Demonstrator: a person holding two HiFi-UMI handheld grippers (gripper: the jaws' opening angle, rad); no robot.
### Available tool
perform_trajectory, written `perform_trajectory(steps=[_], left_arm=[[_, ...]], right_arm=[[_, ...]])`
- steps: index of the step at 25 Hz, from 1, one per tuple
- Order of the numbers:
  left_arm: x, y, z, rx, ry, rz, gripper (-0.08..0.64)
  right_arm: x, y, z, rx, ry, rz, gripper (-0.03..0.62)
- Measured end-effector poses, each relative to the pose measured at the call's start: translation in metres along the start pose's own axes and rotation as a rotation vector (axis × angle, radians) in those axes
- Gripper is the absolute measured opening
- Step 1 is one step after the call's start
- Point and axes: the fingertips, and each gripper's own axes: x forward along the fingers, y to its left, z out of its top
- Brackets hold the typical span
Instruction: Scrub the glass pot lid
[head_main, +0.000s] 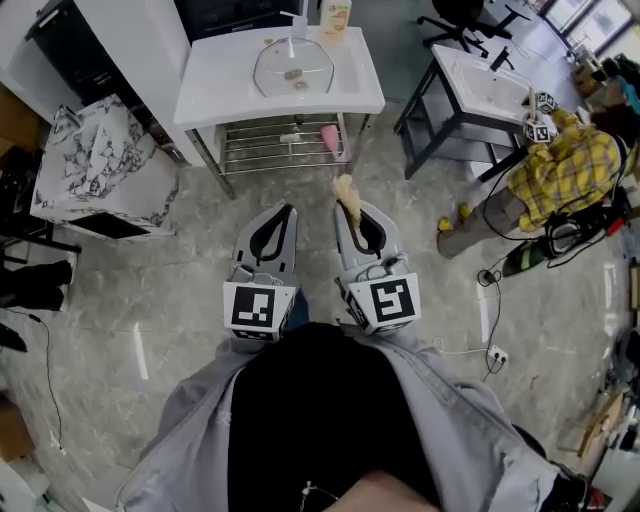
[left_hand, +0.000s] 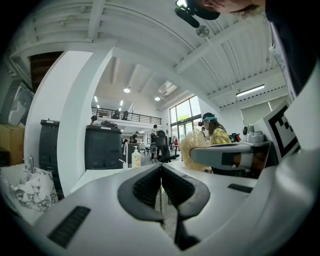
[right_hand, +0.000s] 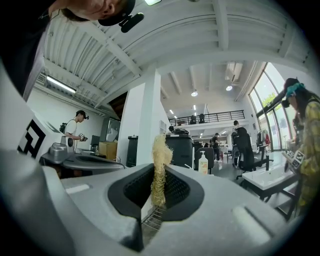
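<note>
The glass pot lid (head_main: 293, 68) lies in the basin of the white sink table (head_main: 215, 85) straight ahead, with small bits lying inside the basin with it. Both grippers are held level over the floor, well short of that table. My right gripper (head_main: 350, 214) is shut on a yellowish fibrous scrubber (head_main: 346, 193), which stands up between its jaws in the right gripper view (right_hand: 159, 167). Beside it, my left gripper (head_main: 287, 210) is shut and holds nothing; in the left gripper view (left_hand: 161, 169) its jaws meet. From there the scrubber (left_hand: 192, 146) shows to the right.
A soap bottle (head_main: 335, 18) stands at the sink's back edge. A wire shelf (head_main: 285, 140) under the sink holds a pink item (head_main: 329, 137). A marble-patterned cabinet (head_main: 95, 170) is at the left; a second sink table (head_main: 480, 85) and a person in a yellow plaid shirt (head_main: 560, 170) are at the right. Cables (head_main: 490, 300) lie on the floor.
</note>
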Motion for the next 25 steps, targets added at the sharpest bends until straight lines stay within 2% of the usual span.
perform_trajectory(steps=[3, 6, 10, 13, 20, 25], left_arm=[[0.04, 0.034, 0.005, 0.007, -0.012, -0.003, 0.006], [0.079, 0.069, 0.018, 0.015, -0.03, -0.006, 0.006], [0.117, 0.114, 0.019, 0.014, -0.02, -0.017, 0.006], [0.146, 0.143, 0.017, 0.014, -0.013, -0.021, 0.006], [0.193, 0.174, 0.018, 0.02, -0.006, -0.062, 0.006], [0.21, 0.189, 0.016, 0.022, -0.01, -0.051, 0.006]], right_arm=[[0.051, -0.014, 0.002, -0.012, 0.015, 0.009, 0.029], [0.104, -0.026, 0.012, 0.018, -0.02, 0.007, 0.029], [0.159, -0.035, 0.011, -0.033, -0.011, 0.027, 0.029], [0.195, -0.047, 0.008, -0.028, -0.005, 0.018, 0.029], [0.24, -0.081, 0.01, -0.017, -0.027, -0.055, 0.029], [0.257, -0.097, 0.011, 0.003, -0.037, -0.077, 0.029]])
